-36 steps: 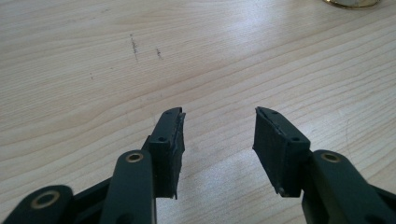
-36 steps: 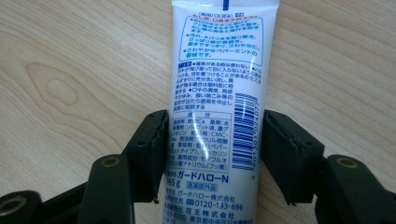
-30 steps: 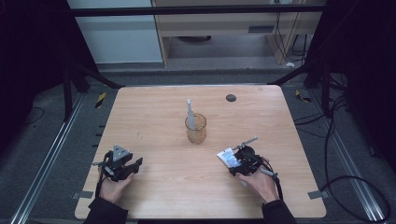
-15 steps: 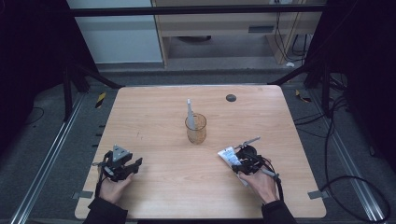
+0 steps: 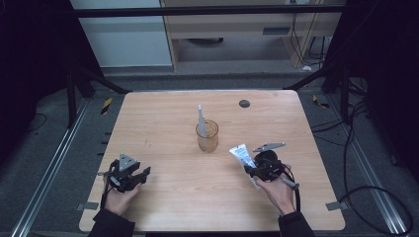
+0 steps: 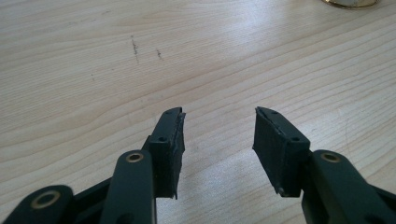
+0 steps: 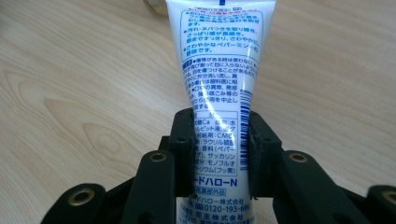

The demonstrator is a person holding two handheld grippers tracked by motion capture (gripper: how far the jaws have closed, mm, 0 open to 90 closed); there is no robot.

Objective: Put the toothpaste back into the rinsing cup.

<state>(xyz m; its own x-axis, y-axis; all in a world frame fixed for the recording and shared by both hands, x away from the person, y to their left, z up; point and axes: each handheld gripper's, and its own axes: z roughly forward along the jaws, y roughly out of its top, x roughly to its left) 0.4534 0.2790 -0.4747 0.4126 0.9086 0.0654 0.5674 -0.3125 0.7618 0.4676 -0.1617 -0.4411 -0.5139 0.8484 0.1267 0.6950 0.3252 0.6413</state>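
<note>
A white and blue toothpaste tube (image 5: 241,153) (image 7: 219,70) with printed text sits between the jaws of my right gripper (image 5: 253,171) (image 7: 220,154). The jaws have just been closing and both pads now press on the tube's sides; its far end points toward the cup, lifted off the wood. A clear amber cup (image 5: 207,136) stands at the table's middle with a pale toothbrush (image 5: 200,116) upright in it. My left gripper (image 5: 142,174) (image 6: 217,135) rests low at the front left, open, with bare wood between its pads.
The wooden table (image 5: 168,123) has a small dark disc (image 5: 244,103) near its far edge. The cup's base (image 6: 348,3) shows at the top of the left gripper view. Dark floor, rails and cables surround the table.
My right gripper has closed on the toothpaste tube and risen a little with it. The left gripper has stayed where it was.
</note>
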